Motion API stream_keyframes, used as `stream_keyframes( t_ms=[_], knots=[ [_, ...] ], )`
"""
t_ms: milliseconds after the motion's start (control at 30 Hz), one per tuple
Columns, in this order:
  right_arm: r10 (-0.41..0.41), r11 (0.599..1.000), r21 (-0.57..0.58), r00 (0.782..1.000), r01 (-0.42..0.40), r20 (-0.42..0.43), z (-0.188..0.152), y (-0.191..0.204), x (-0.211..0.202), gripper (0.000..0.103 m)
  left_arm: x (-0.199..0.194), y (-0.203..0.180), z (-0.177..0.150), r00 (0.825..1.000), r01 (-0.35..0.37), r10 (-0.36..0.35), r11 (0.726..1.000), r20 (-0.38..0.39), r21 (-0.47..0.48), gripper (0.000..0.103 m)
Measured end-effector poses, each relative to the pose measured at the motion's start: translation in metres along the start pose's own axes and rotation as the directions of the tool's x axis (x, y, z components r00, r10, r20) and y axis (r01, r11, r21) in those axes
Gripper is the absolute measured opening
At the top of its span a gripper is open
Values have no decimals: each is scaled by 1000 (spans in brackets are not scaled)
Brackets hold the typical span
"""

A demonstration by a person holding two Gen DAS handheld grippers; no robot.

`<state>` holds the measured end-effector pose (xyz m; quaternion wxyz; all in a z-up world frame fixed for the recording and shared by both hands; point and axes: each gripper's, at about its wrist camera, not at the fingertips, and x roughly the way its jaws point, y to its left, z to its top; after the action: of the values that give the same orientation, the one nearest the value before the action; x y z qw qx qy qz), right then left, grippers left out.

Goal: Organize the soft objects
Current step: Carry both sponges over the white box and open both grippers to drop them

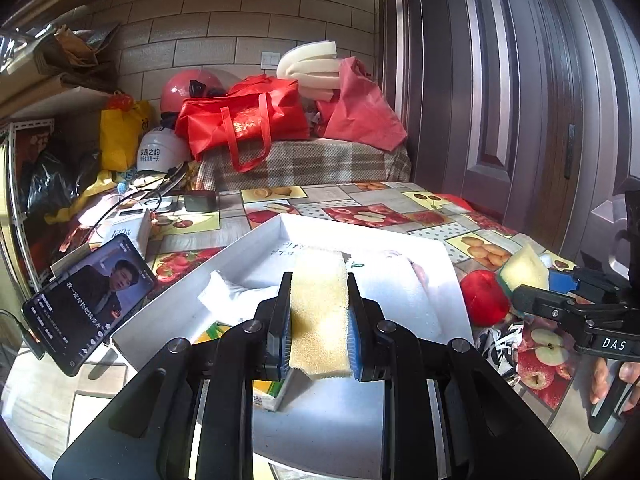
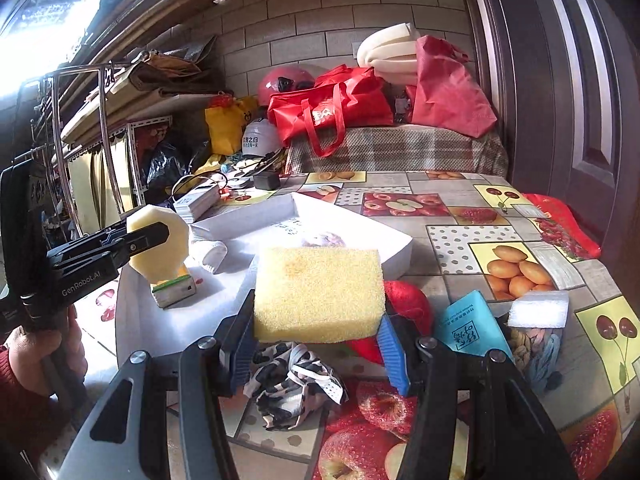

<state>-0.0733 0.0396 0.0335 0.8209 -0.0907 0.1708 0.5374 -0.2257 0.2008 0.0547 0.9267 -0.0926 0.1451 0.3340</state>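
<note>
Left wrist view: the left gripper (image 1: pixel 319 320) is clamped on a yellow sponge (image 1: pixel 319 312), its blue pads (image 1: pixel 353 340) pressing both narrow sides. The sponge stands on edge, its long axis running along the fingers toward 12 o'clock, over the white tray (image 1: pixel 256 248). A crumpled white tissue (image 1: pixel 224 294) lies in the tray at 10 o'clock from the sponge. At 3 o'clock the right gripper (image 1: pixel 532 280), marked "DAS" on its body, carries a second sponge (image 1: pixel 524 266) above a red plush toy (image 1: pixel 484 296). At 9 o'clock a phone (image 1: pixel 88 300) plays a video with Chinese captions too small to read. A white helmet (image 1: pixel 160 154) at 11 o'clock bears Chinese print.

Right wrist view: the right gripper (image 2: pixel 320 332) grips the second sponge (image 2: pixel 318 292) at its two short ends, so the long axis lies crosswise, 9 to 3 o'clock, broad face up. Beneath it lie a black-and-white cloth (image 2: pixel 296 380) and the red plush toy (image 2: pixel 412 304) on the fruit-patterned tablecloth (image 2: pixel 512 240). At 9 o'clock the left gripper (image 2: pixel 160 240), lettered "GenRobot.AI", holds its sponge (image 2: pixel 164 244) over the tray (image 2: pixel 400 256). At 3 o'clock sit a blue packet (image 2: pixel 468 324) with Chinese characters and a white foam block (image 2: pixel 538 308).
</note>
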Motion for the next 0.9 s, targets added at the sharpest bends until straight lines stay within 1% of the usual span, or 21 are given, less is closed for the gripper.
stream_keyframes(
  t_ms=[100,133,267,333,400,467,533,567,600,667,767,833,900],
  knots=[
    [22,999,-37,1000,-22,2,2,16,8,55,8,15,1,999,-12,10,998,-30,-60,21],
    [35,998,-49,999,-35,-1,4,21,11,55,11,17,1,999,-14,11,998,-37,-67,21],
    [99,991,-89,995,-102,-32,9,43,28,55,17,14,3,999,-24,22,999,-45,-44,21],
    [136,983,-110,987,-144,-82,10,55,40,55,21,11,4,998,-29,27,999,-49,-29,21],
    [167,974,-127,973,-189,-162,9,66,57,55,25,11,5,998,-29,28,999,-58,-24,21],
    [177,970,-123,956,-209,-233,9,71,72,55,28,12,5,997,-28,26,999,-68,-30,21],
    [170,974,-97,941,-206,-293,8,69,88,55,29,14,5,997,-25,22,999,-77,-38,21],
    [165,977,-82,940,-198,-299,9,66,92,55,30,15,5,997,-24,21,999,-81,-39,21],
    [150,981,-78,945,-180,-289,12,64,94,55,30,14,5,996,-23,19,999,-82,-37,21],
    [95,990,-72,955,-119,-283,15,60,102,55,31,11,6,997,-21,19,1000,-81,-22,21],
    [46,999,-4,962,-49,-270,21,47,110,55,34,3,9,998,-26,28,999,-65,23,21],
    [31,999,30,965,-24,-261,22,41,110,55,37,-2,10,998,-36,38,998,-53,48,21],
    [30,999,38,967,-22,-251,22,39,106,56,40,-4,11,998,-46,49,997,-50,56,21]
  ],
)
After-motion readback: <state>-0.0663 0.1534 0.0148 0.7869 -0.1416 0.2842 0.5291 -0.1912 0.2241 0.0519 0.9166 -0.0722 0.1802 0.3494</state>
